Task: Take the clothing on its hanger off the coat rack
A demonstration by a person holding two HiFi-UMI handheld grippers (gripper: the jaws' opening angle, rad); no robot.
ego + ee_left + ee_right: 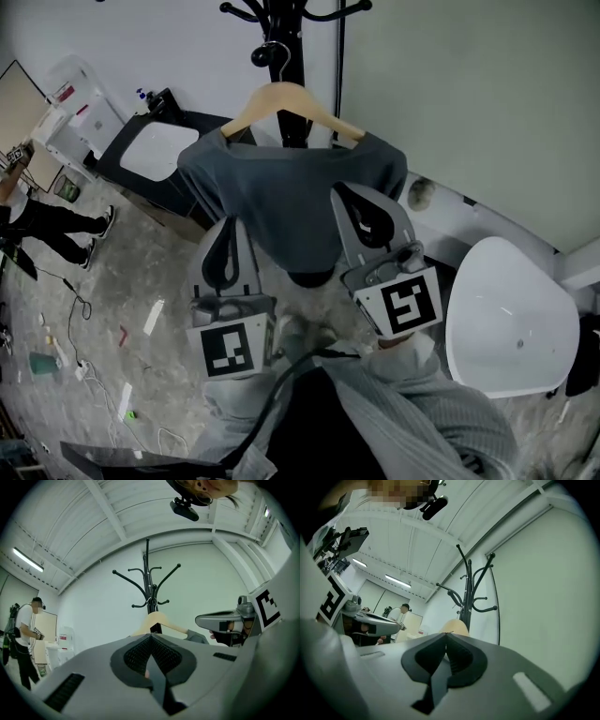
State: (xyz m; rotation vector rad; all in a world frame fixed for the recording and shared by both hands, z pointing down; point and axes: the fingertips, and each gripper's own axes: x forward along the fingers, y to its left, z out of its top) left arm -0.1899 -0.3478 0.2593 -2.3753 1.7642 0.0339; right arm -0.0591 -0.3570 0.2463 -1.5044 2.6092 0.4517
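Observation:
A grey shirt (291, 202) hangs on a wooden hanger (292, 101), whose hook rests on the black coat rack (281, 23). My left gripper (228, 223) is shut and empty, with its tip at the shirt's lower left edge. My right gripper (343, 192) is also shut and empty, in front of the shirt's right side below the shoulder. In the left gripper view the shut gripper (150, 635) points up at the hanger (159, 619) and the rack (148, 583). In the right gripper view the shut gripper (446, 633) sits just below the hanger's end (457, 627), beside the rack (468, 592).
A white moulded chair (511, 319) stands at the right. A black stand carrying a white tray (155, 150) stands at the left behind the shirt. A person (42, 220) stands at the far left. Cables lie on the floor (84, 366). A wall runs right behind the rack.

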